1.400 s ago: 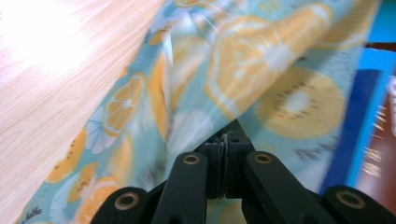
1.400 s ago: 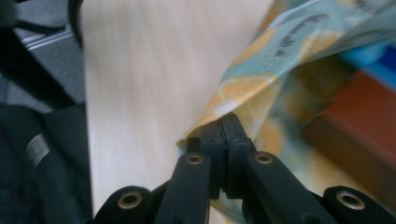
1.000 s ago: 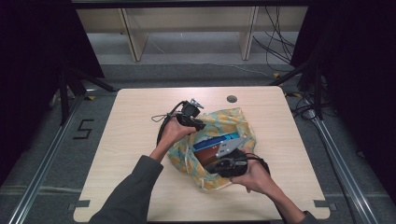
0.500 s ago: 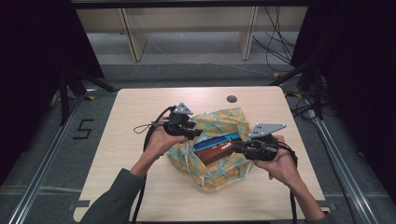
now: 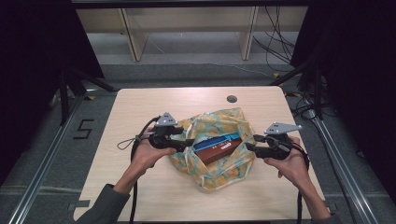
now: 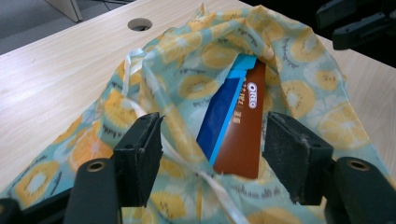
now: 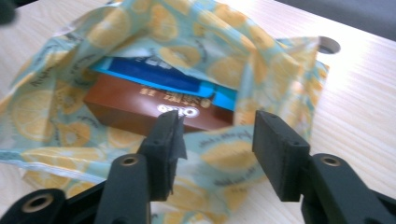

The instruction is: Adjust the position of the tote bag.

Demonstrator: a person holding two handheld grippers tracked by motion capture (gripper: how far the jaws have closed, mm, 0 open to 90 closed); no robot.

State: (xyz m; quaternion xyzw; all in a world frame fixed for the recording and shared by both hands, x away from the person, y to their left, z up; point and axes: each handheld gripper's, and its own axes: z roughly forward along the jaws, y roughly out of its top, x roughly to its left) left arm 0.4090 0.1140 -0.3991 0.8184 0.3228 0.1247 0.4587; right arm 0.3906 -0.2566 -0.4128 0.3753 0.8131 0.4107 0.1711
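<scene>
A drawstring bag (image 5: pixel 219 123) printed with orange and kiwi slices lies mid-table, its mouth gaping. Inside lies a brown Oreo box (image 5: pixel 218 150) on a blue one (image 6: pixel 219 112). My left gripper (image 5: pixel 187 143) is at the bag's left edge and my right gripper (image 5: pixel 251 148) at its right edge, each in a hand. In the left gripper view the gripper (image 6: pixel 212 158) is open over the fabric and a white drawstring (image 6: pixel 187 163). The right gripper (image 7: pixel 217 149) is open too, with the bag's rim (image 7: pixel 219 156) loose between the pads. Both pairs of jaws have just been opening.
The wooden table (image 5: pixel 140 107) has a round cable hole (image 5: pixel 232 99) behind the bag. A black cable (image 5: pixel 126 142) loops left of my left hand. Past the far edge stand pale shelf legs (image 5: pixel 133 37) and floor cables (image 5: pixel 275 42).
Both hands have drawn apart, left hand leftward and right hand rightward, off the bag. Both pairs of jaws went from nearly shut to open, and the bag's mouth now gapes wider.
</scene>
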